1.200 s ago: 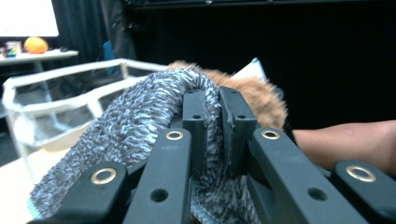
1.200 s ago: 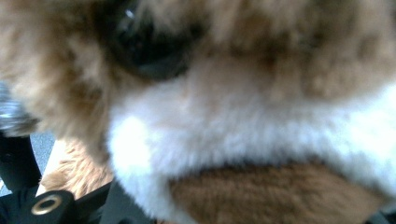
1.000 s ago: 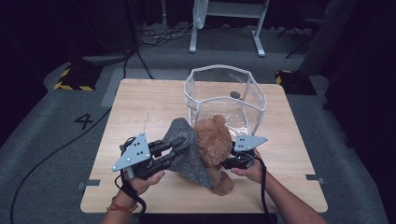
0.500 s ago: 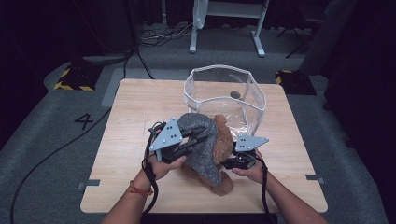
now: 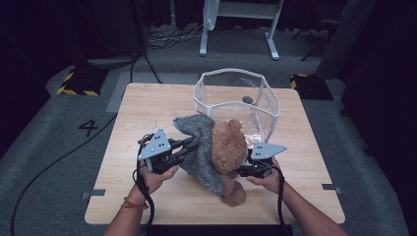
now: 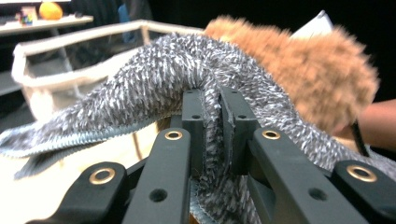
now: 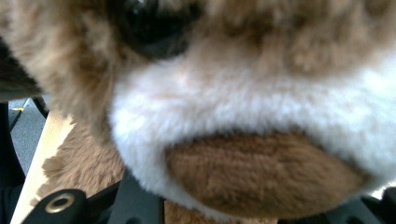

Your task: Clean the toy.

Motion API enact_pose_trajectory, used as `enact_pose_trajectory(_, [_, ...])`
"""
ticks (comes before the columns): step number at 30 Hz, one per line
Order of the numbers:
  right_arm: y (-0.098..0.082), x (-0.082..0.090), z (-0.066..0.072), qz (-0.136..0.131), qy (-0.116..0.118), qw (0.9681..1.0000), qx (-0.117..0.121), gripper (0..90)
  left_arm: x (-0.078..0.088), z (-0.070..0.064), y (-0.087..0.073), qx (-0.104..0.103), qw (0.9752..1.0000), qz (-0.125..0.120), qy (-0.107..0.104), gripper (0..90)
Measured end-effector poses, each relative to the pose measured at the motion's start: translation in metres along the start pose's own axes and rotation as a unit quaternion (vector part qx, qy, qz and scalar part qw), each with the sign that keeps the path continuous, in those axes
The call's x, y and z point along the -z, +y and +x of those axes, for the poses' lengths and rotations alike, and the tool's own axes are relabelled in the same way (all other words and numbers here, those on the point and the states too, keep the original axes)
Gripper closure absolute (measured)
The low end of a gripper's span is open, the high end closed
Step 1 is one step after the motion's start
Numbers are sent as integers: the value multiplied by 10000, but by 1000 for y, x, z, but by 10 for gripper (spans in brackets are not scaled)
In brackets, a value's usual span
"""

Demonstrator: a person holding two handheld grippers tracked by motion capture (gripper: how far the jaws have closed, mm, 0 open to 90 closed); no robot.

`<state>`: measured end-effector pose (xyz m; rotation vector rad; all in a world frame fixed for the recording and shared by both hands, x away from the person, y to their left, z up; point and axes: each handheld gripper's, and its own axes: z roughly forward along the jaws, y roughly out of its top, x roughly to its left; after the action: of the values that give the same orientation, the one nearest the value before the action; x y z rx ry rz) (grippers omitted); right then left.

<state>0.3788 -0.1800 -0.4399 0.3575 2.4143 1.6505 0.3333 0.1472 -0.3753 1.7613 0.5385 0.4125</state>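
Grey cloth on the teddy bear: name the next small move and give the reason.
Probably pull the grey cloth further over the teddy bear: the left hand-held gripper pinches a fold of it, the right hand-held gripper steadies the bear, and much brown fur lies uncovered.

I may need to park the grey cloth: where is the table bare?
Bare wood left of the left gripper, and the far-left corner beside the clear bin. Crowded mid-table: grey cloth, teddy bear, right gripper.

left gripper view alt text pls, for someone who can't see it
The left gripper has its two black jaws pinched shut on a fold of grey fuzzy cloth that lies draped against a brown plush toy. A clear plastic container stands behind the cloth.
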Motion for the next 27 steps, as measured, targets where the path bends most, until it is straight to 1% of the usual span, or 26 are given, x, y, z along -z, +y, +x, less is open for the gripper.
enact_pose_trajectory(1, [0, 0, 0, 3, 3, 10000, -1, 614, 0, 2, -6, 37, 9999, 94, 4, 814])
enact_pose_trajectory(2, [0, 1, -1, 8, -5, 10000, -8, 614, -1, 3, -9, 87, 9999, 112, -6, 814])
enact_pose_trajectory(3, [0, 1, -1, -5, 4, 10000, -29, 614, -2, 4, -14, 146, 9998, 137, -67, 814])
enact_pose_trajectory(4, [0, 1, -1, 1, 7, 10000, -44, 614, -5, 4, -19, 167, 9996, 224, -91, 814])
enact_pose_trajectory(6, [1, 0, -2, 22, 16, 10000, -48, 615, -11, 3, -26, 88, 9988, 471, -40, 814])
enact_pose_trajectory(8, [2, 1, -2, 57, 13, 10000, 5, 617, -18, 2, -36, 24, 9970, 768, -20, 814])
enact_pose_trajectory(9, [2, 3, -2, 77, 1, 10000, 7, 617, -20, 2, -41, 2, 9963, 862, 8, 814])
enact_pose_trajectory(11, [2, 6, -3, 79, -31, 10000, 11, 619, -23, 2, -48, 55, 9953, 965, 2, 814])
enact_pose_trajectory(14, [-2, 10, -6, -5, -67, 9999, -84, 620, -28, 2, -58, -121, 9919, 1256, 116, 814])
enact_pose_trajectory(15, [-4, 11, -7, -41, -65, 9999, -112, 620, -30, 3, -61, -122, 9909, 1331, 140, 814])
enact_pose_trajectory(16, [-5, 12, -7, -74, -68, 9998, -145, 620, -32, 3, -65, -169, 9893, 1440, 163, 814])
enact_pose_trajectory(17, [-6, 14, -8, -93, -88, 9998, -145, 620, -34, 3, -67, -190, 9883, 1501, 171, 814])
enact_pose_trajectory(19, [-6, 16, -9, -83, -142, 9998, -126, 620, -39, 2, -73, -164, 9865, 1616, 186, 813])
enact_pose_trajectory(20, [-7, 17, -9, -100, -154, 9997, -151, 620, -42, 1, -76, -182, 9853, 1686, 198, 813])
enact_pose_trajectory(21, [-7, 17, -9, -112, -165, 9997, -172, 620, -46, 1, -79, -207, 9835, 1783, 199, 813])
enact_pose_trajectory(22, [-8, 18, -9, -123, -170, 9996, -178, 620, -47, 0, -80, -159, 9837, 1785, 179, 813])
enact_pose_trajectory(23, [-8, 18, -9, -127, -173, 9996, -183, 620, -49, 0, -81, -138, 9842, 1762, 116, 813])
enact_pose_trajectory(24, [-8, 18, -9, -123, -185, 9996, -176, 620, -49, -2, -81, -85, 9852, 1709, 45, 813])
enact_pose_trajectory(25, [-8, 19, -9, -117, -195, 9996, -180, 619, -49, -4, -80, -104, 9865, 1634, -9, 813])
enact_pose_trajectory(27, [-9, 19, -10, -139, -222, 9995, -177, 617, -45, -9, -76, -38, 9896, 1424, -196, 813])
